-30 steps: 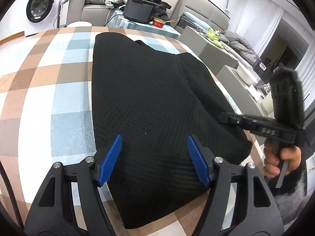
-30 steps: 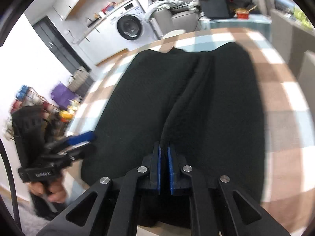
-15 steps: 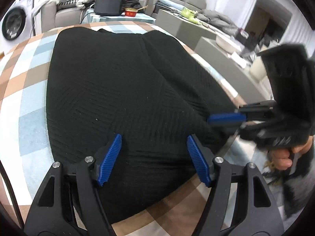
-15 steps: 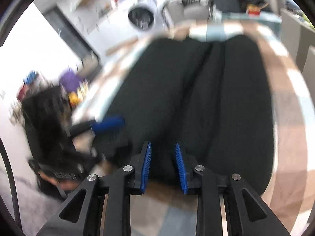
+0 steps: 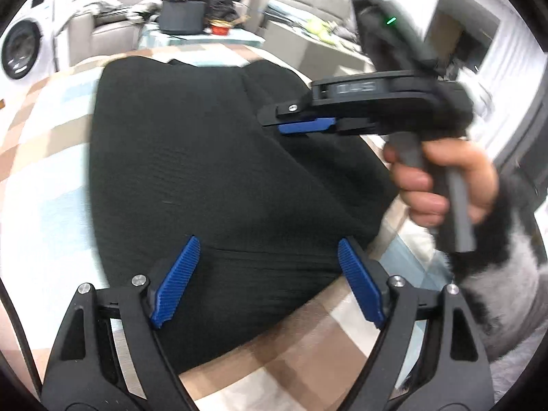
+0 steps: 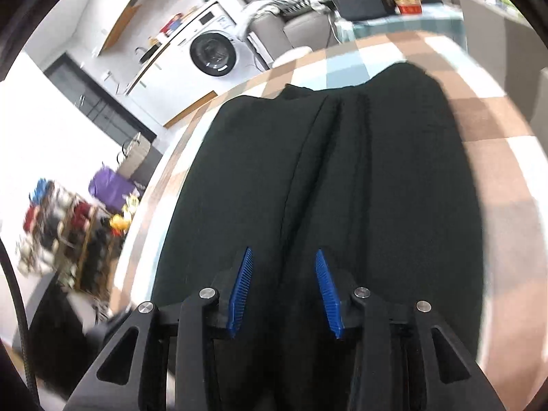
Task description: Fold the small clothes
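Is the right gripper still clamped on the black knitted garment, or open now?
Open. In the right wrist view the right gripper has its blue pads apart, nothing pinched between them, above the black knitted garment lying on the checked tablecloth.

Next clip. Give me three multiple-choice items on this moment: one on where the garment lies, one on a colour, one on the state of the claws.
1. Where does the black garment lie?
A. flat on the checked tablecloth
B. hanging from a claw
C. inside the washing machine

2. What colour are the claw pads?
A. red
B. blue
C. green

3. What state are the claws in?
A. both shut on the garment
B. left shut, right open
C. both open, holding nothing

Answers:
1 A: the garment is spread on the cloth in both views.
2 B: the ribbed pads are blue on each claw.
3 C: the left claw and the right claw each show a wide gap with no cloth pinched between.
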Action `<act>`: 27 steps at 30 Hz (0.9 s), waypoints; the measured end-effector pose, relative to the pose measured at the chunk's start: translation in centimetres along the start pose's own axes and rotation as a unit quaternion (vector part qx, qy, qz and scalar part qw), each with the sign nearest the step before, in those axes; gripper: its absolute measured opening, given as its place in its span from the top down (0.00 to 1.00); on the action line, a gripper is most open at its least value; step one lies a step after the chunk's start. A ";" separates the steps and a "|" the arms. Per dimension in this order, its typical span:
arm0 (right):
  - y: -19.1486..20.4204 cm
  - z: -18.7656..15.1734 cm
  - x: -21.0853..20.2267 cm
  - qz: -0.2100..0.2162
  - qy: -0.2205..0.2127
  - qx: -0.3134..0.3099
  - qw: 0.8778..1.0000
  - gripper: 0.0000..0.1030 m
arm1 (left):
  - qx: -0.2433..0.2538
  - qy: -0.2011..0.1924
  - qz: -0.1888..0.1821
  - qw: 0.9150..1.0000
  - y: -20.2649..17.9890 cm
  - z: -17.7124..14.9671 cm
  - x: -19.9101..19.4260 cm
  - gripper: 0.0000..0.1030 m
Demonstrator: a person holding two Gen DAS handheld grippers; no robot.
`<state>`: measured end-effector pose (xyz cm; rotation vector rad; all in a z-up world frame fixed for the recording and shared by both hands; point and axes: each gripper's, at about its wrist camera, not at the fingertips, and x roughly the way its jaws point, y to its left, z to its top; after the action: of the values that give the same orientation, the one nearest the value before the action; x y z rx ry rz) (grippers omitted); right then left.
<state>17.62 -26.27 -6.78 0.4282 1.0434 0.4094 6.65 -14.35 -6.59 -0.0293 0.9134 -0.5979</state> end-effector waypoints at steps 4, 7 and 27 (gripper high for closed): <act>-0.1 3.4 2.5 -0.011 -0.006 0.025 1.000 0.62 | -0.028 -0.024 0.036 0.999 2.6 0.4 -1.6 0.21; 1.6 5.0 3.3 -0.034 -0.011 -0.023 0.999 0.88 | -0.058 -0.035 0.053 0.996 5.0 0.8 -2.6 0.21; -0.9 -2.3 -2.5 0.013 0.015 -0.017 1.000 0.59 | -0.085 -0.024 0.073 0.993 8.2 0.6 -1.7 0.21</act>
<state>14.53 -28.00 -6.42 0.4073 1.0587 0.4571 10.25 -6.73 -7.18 -0.1292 0.9093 -0.3814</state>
